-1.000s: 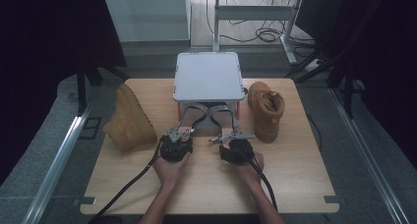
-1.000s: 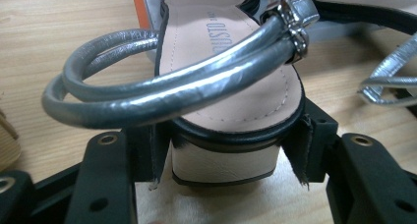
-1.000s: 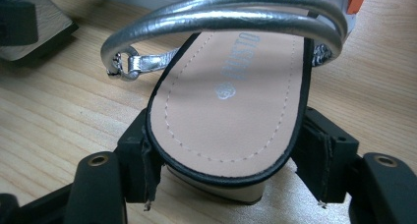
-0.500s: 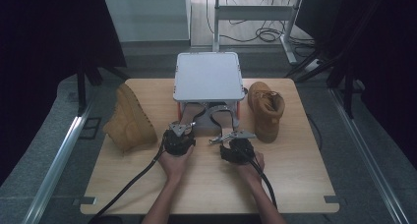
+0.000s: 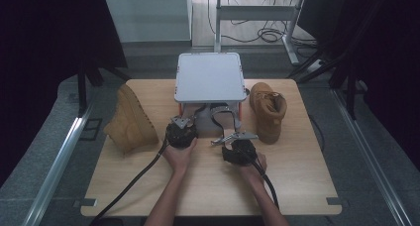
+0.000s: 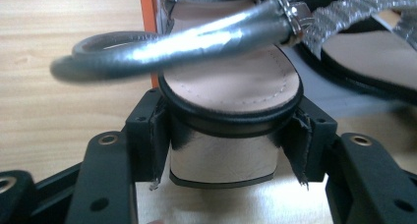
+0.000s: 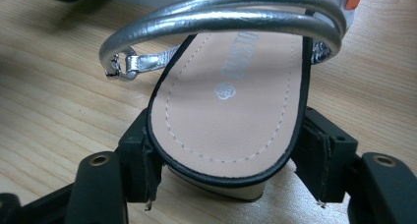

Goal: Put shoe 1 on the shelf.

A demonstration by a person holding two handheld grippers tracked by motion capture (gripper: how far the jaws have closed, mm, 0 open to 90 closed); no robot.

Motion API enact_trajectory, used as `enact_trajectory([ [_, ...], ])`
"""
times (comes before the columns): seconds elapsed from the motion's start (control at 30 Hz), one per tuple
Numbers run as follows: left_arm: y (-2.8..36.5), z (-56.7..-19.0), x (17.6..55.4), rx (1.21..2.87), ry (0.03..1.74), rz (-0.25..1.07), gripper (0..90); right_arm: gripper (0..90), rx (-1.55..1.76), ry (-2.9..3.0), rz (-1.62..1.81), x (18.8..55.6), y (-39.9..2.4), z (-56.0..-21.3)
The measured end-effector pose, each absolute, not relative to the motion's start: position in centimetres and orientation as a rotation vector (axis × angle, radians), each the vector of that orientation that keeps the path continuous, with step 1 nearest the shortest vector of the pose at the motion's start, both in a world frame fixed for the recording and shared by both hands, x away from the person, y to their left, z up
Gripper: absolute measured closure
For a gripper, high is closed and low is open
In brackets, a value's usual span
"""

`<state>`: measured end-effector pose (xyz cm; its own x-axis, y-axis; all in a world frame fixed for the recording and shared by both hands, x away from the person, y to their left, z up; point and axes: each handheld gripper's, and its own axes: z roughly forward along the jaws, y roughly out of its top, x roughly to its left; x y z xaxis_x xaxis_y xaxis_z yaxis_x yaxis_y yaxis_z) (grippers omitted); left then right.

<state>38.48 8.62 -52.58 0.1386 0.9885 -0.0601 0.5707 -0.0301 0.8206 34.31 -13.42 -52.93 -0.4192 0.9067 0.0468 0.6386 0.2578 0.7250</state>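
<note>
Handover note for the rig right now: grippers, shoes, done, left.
Left gripper: shut on the left sandal at its block heel.
Right gripper: shut on the right sandal at its heel.
Both sandals are at the front of the grey box at table centre. Tan boots: one on its side at left, one upright at right.
Done: both gripped. Left: probably draw them clear and set down.

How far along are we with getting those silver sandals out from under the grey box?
Nothing looks finished. In hand: the left gripper is clamped on the heel of one silver sandal, and the right gripper on the heel of the other sandal; both sandals sit partly under the grey box. Probably left: drawing both clear onto the table. The two tan boots lie untouched either side.
</note>
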Motion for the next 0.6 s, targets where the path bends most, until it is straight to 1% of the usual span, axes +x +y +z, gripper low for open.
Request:
enact_trajectory([
  [0.33, 7.9, -52.5, 40.2, 1.678, 1.548, 0.756, 41.9, 35.6, 1.412, 2.154, 0.962, 34.3, -13.4, -52.9],
  [0.6, 7.6, -52.9, 40.7, 1.668, 1.552, 0.767, 41.8, 35.7, 1.413, 2.152, 0.958, 34.3, -13.4, -52.9],
])
